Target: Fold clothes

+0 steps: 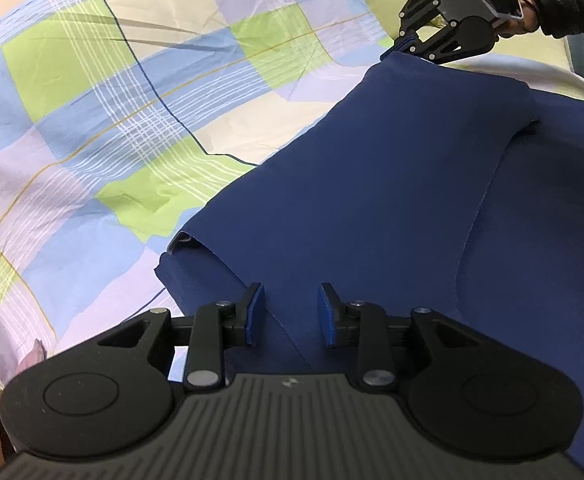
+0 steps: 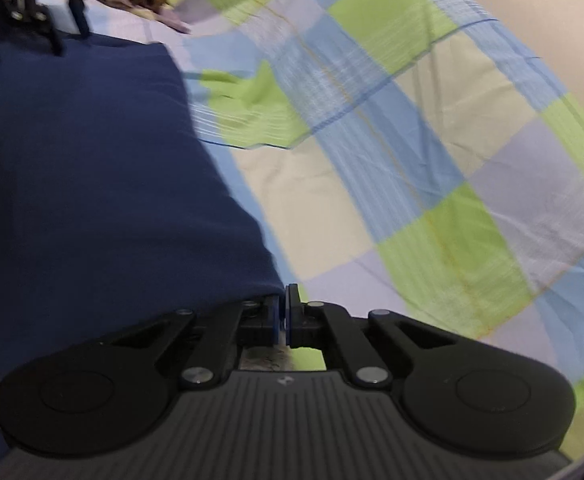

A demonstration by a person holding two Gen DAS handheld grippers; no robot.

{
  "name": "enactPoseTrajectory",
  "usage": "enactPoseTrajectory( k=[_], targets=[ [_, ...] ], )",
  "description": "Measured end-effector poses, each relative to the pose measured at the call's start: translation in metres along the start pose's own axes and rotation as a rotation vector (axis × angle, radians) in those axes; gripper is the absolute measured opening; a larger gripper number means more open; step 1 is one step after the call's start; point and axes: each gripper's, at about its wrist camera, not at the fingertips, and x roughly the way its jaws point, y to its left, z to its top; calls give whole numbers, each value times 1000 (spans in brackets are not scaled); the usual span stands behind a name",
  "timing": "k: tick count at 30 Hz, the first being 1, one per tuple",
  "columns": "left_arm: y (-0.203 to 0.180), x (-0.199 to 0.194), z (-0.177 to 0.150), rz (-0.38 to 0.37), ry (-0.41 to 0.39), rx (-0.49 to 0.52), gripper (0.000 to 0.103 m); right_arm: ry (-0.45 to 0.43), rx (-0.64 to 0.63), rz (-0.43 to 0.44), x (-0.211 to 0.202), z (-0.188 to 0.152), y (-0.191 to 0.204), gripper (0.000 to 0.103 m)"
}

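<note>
A dark navy blue garment (image 1: 372, 184) lies spread on a bed, smooth and plain, with no print. In the left wrist view it fills the right and near part of the scene, its long left edge running diagonally from near to far. A fold or seam curves down its right side. Near the left edge a small corner is turned up, showing a paler underside. Its far corner looks lifted slightly, though blur in the right wrist view makes this uncertain.
</note>
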Motion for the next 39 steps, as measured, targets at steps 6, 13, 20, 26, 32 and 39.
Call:
enactPoseTrajectory(
  k=[6, 13, 20, 26, 32, 39],
  targets=[
    [13, 2, -1, 7, 14, -69, 45, 110, 65, -24, 5, -21, -4, 0],
    [56, 8, -11, -67, 27, -359, 47, 18, 806, 154, -49, -47, -40, 38],
    [100, 25, -13, -218, -62, -622, 49, -32, 1285, 438, -27, -94, -47, 59],
    [119, 62, -10, -337, -21, -708, 52, -27, 1337, 568, 5, -101, -39, 59],
    [125, 84, -2, -411, -52, -777, 52, -146, 1466, 657, 27, -96, -46, 59],
    [126, 98, 6, -370, -87, -761, 16, -139, 1450, 563, 47, -83, -62, 8]
  ],
)
